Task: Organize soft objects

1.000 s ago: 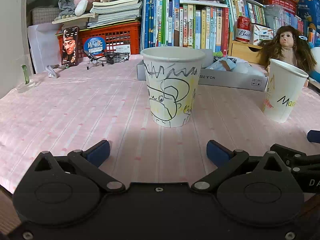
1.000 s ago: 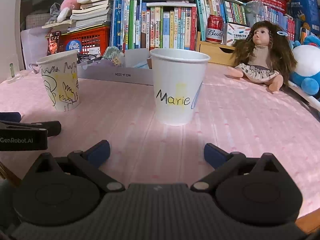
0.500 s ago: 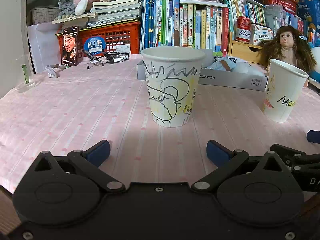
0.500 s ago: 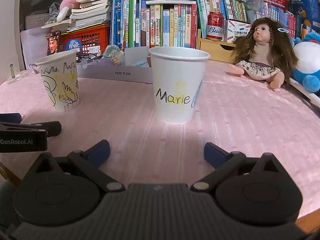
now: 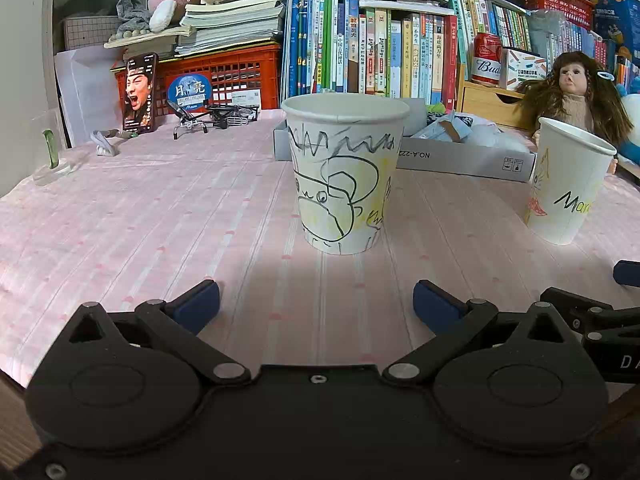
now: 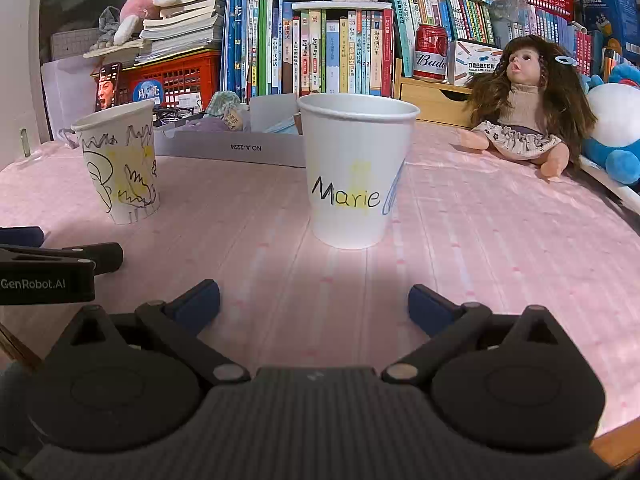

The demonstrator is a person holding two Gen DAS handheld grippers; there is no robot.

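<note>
On the pink striped tablecloth (image 5: 120, 220), largest first: a wall of books (image 6: 320, 48) along the far edge; a flat grey cardboard box (image 5: 460, 156) in front of them, near the middle; a long-haired doll (image 6: 524, 112) seated toward the far right corner beside a blue-and-white plush toy (image 6: 616, 128). Two paper cups stand upright and well apart nearer the front edge: a scribbled cup (image 5: 344, 172) dead ahead of the left gripper (image 5: 316, 306), and a cup marked "Marie" (image 6: 354, 172) dead ahead of the right gripper (image 6: 314, 304). Both tongs spread wide, nothing between the blue pads (image 5: 198, 306), each short of its cup and not touching it. The cups look empty, though their insides cannot be seen. Judged handling: thin paper, very light, walls give under squeeze, easy to tip or crush. Best hold probably mid-wall, just under the rolled rim where the cup is stiffest, with a gentle close. If stacking is meant, one cup should slide into the other without force.
</note>
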